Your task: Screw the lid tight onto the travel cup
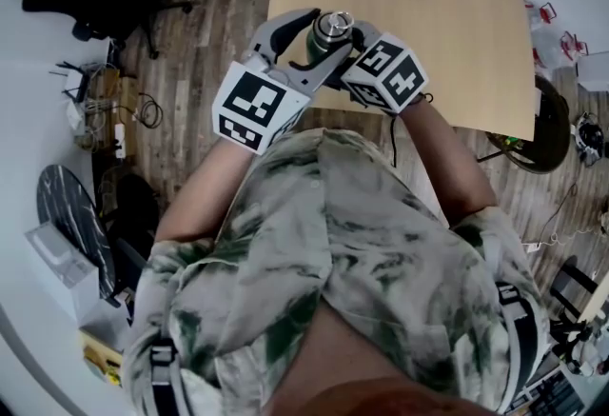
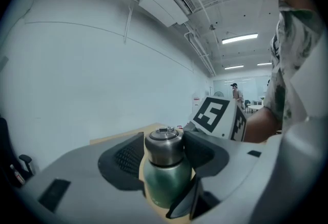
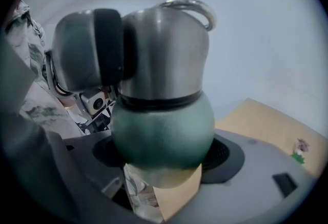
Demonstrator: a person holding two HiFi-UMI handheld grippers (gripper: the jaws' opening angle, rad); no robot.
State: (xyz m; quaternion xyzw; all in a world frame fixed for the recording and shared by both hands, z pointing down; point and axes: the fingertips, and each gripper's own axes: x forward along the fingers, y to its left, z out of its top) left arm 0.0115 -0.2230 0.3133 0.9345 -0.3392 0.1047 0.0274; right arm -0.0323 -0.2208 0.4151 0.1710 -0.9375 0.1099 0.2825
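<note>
Green travel cup (image 1: 322, 45) pinched by left gripper (image 2: 164, 155) and right gripper (image 3: 163, 154), over near edge of table (image 1: 457, 52), bare wood beyond.

No words, brands or numbers can be read anywhere. The only signs are black-and-white square markers on the left cube (image 1: 249, 107) and the right cube (image 1: 387, 73).

Brushed steel lid (image 2: 163, 147), matt green-coated travel cup (image 2: 166, 183), smooth pale wooden table (image 1: 466, 43), soft cloth shirt (image 1: 362, 243)
</note>
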